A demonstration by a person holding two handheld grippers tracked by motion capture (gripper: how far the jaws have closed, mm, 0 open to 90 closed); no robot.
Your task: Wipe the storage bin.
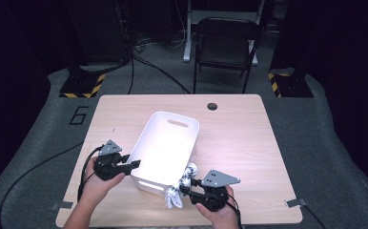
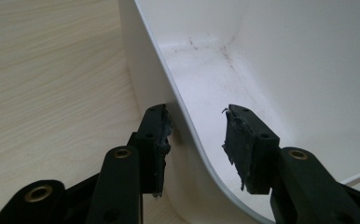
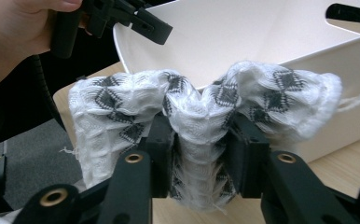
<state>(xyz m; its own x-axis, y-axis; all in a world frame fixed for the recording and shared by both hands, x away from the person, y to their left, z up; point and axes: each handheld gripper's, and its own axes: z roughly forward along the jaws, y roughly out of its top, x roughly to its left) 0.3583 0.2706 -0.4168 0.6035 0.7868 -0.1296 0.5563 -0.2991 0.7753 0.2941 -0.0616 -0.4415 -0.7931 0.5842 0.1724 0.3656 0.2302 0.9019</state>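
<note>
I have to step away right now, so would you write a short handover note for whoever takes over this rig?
Left gripper: jaws open astride the near left wall of the white bin, one outside, one inside; no clear clamp visible.
Right gripper: jaws closed on the bunched middle of a white cloth with black diamond pattern, held just outside the bin's near right corner.
Things: bin sits mid-table; what shows of its inside is empty.
Done: cloth picked up and brought to the bin.
Left: probably carry the cloth over the rim, release it inside, then withdraw both grippers.
</note>
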